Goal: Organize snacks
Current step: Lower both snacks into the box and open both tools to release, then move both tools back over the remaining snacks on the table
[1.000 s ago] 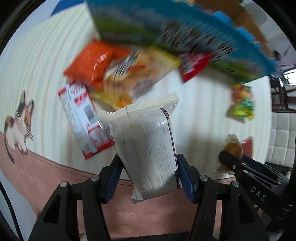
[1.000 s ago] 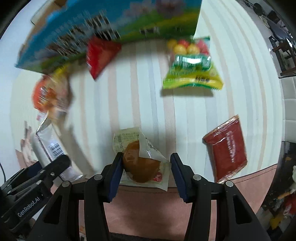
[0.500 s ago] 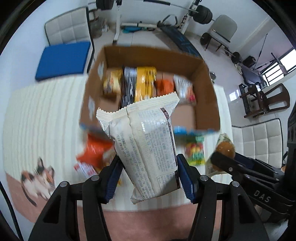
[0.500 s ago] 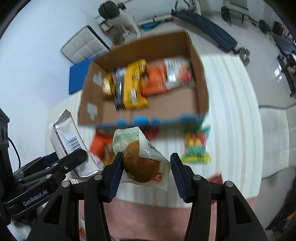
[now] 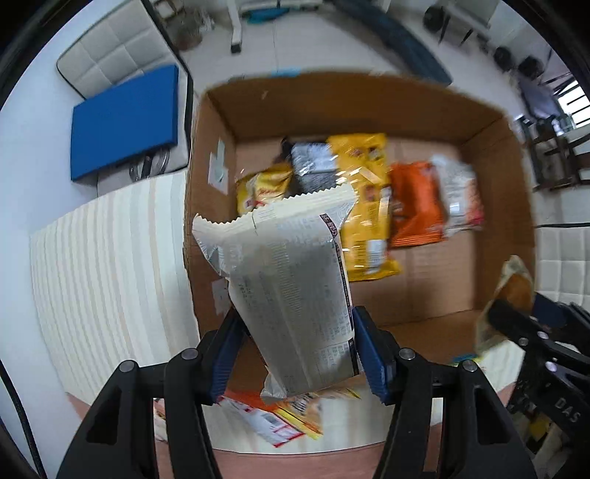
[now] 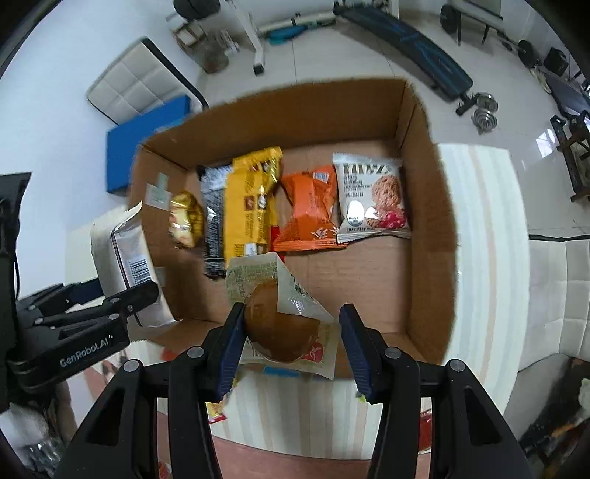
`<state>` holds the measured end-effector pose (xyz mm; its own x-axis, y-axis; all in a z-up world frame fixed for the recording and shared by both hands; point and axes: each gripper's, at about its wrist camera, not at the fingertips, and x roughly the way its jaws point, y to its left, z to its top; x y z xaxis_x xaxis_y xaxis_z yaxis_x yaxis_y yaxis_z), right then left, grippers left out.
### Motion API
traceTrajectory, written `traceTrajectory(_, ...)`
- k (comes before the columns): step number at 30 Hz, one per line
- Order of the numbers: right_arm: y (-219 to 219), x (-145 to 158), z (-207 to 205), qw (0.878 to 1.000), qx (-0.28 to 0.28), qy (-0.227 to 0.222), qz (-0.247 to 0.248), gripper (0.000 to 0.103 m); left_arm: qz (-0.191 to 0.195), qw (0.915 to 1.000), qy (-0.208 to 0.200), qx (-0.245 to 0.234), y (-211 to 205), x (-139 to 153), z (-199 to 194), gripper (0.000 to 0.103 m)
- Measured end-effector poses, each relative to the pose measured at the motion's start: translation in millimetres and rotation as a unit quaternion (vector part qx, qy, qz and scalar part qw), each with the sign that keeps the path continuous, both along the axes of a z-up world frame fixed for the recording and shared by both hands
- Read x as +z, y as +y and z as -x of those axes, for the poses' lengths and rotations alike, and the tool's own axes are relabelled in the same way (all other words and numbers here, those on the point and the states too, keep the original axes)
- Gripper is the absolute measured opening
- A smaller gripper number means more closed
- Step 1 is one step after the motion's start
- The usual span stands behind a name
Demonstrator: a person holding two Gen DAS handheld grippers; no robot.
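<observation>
My left gripper (image 5: 295, 342) is shut on a cream and silver snack packet (image 5: 291, 291) and holds it above the near left part of an open cardboard box (image 5: 516, 177). My right gripper (image 6: 291, 342) is shut on a clear packet with a brown bun (image 6: 280, 328) and holds it over the near edge of the same box (image 6: 431, 228). Several snack packets lie in a row inside the box: yellow (image 6: 250, 206), orange (image 6: 309, 210), white cookie (image 6: 372, 199). The left gripper's packet also shows in the right wrist view (image 6: 125, 265).
The box stands on a striped cream tablecloth (image 5: 110, 265). Loose snack packets (image 5: 273, 416) lie on the cloth below the left gripper. A blue cushion (image 5: 125, 118) on a chair is behind the table. Gym equipment (image 6: 405, 33) stands on the floor beyond.
Both grippers have risen from the tabletop with their packets and moved forward toward the box. The box now fills both views.
</observation>
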<state>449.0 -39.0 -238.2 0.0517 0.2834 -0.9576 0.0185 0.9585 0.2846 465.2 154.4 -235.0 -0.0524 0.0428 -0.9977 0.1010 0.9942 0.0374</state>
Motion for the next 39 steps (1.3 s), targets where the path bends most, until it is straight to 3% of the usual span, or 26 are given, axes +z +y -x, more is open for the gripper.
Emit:
traceTrajectory(6, 11, -46, -16, 0.999, 0.002, 0.041, 0.023, 0.054, 0.010, 0.9977, 0.067, 0.010, 13, -53, -13, 0.058)
traceTrajectory(11, 15, -73, -22, 0.996, 0.007, 0.087, 0.021, 0.056, 0.031, 0.9938, 0.103, 0.029, 21, -75, -9, 0.058)
traceTrajectory(12, 16, -79, -23, 0.995, 0.010, 0.098, 0.026, 0.070, 0.034, 0.9932, 0.106, 0.033, 22, -76, -8, 0.060)
traceTrajectory(13, 16, -82, -24, 0.994, 0.014, 0.105, 0.033, 0.093, 0.033, 0.9929, 0.109, 0.033, 23, -78, -7, 0.062)
traceTrajectory(14, 16, -85, -25, 0.994, 0.016, 0.105, 0.036, 0.096, 0.031, 0.9929, 0.111, 0.031, 22, -78, -7, 0.066)
traceTrajectory(16, 16, -85, -26, 0.994, 0.019, 0.099, 0.048, 0.096, 0.033, 0.9937, 0.103, 0.030, 22, -76, -7, 0.079)
traceTrajectory(19, 16, -85, -26, 0.994, 0.018, 0.100, 0.050, 0.096, 0.040, 0.9944, 0.090, 0.039, 23, -69, -8, 0.081)
traceTrajectory(22, 16, -80, -26, 0.994, 0.021, 0.091, 0.062, 0.096, 0.055, 0.9935, 0.090, 0.041, 24, -67, -5, 0.093)
traceTrajectory(27, 12, -66, -26, 0.995, 0.019, 0.072, 0.064, 0.096, 0.053, 0.9952, 0.065, 0.050, 21, -54, 1, 0.093)
traceTrajectory(39, 1, -29, 11, 0.997, 0.013, 0.005, 0.070, 0.096, 0.032, 0.9955, -0.054, 0.070, 20, 7, 47, 0.093)
